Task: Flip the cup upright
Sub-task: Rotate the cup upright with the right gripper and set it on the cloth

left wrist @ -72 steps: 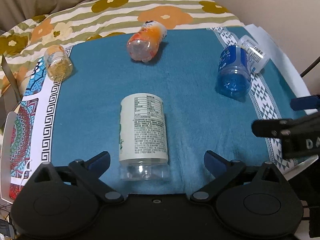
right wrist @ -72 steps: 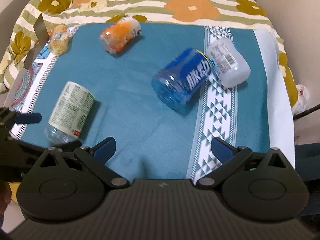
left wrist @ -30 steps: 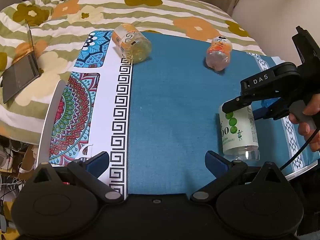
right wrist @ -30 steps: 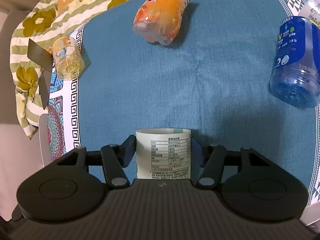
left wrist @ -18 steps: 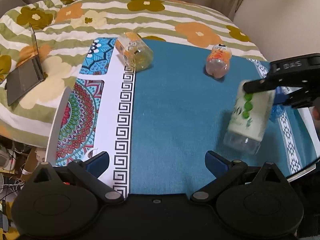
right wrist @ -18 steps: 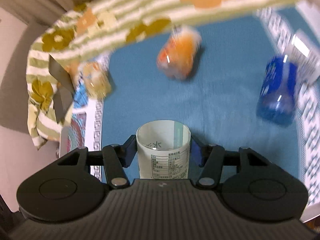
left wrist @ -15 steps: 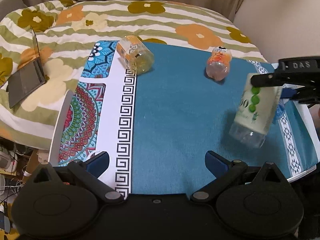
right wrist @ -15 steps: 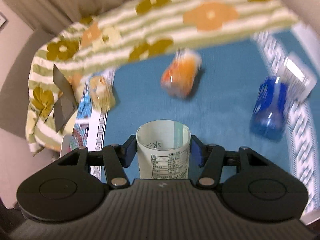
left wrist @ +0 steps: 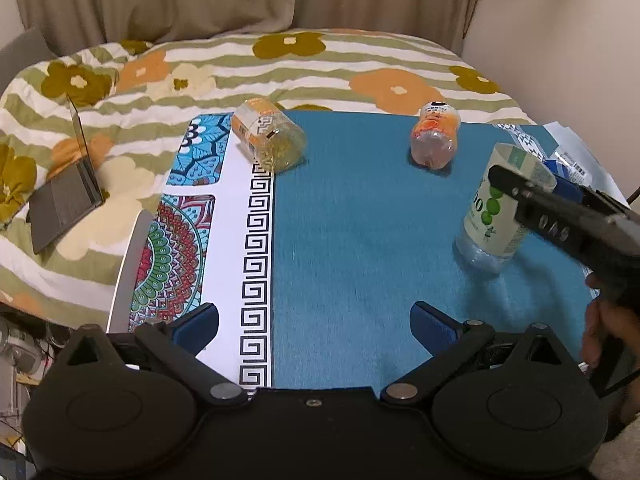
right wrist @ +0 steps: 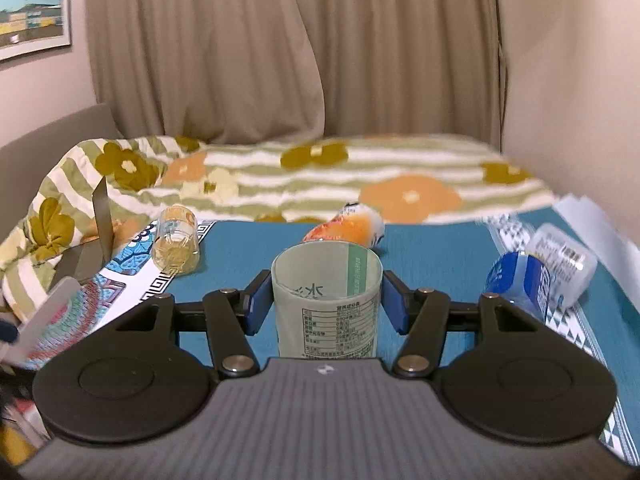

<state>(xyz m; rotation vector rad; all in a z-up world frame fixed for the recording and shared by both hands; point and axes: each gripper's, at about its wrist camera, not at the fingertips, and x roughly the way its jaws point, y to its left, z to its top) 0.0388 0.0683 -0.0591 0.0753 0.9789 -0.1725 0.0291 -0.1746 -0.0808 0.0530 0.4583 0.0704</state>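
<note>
My right gripper (right wrist: 325,306) clamps white-label cup (right wrist: 326,300) mid-wall, frame centre, mouth up, so base can seat flat on blue cloth (right wrist: 240,256). My left gripper (left wrist: 314,322) spread wide, empty, lower frame, clear of cup.

A bed (left wrist: 360,60) under a flowered, striped quilt (right wrist: 400,168) carries a teal cloth (left wrist: 352,240) and, to its left, a patterned mat (left wrist: 176,248). On the teal cloth lie an orange bottle (left wrist: 435,140), a blue bottle (right wrist: 516,284) and a clear bottle (right wrist: 564,260). A yellow jar (left wrist: 268,138) lies across the mat's edge, and a laptop (left wrist: 68,196) rests on the quilt.
</note>
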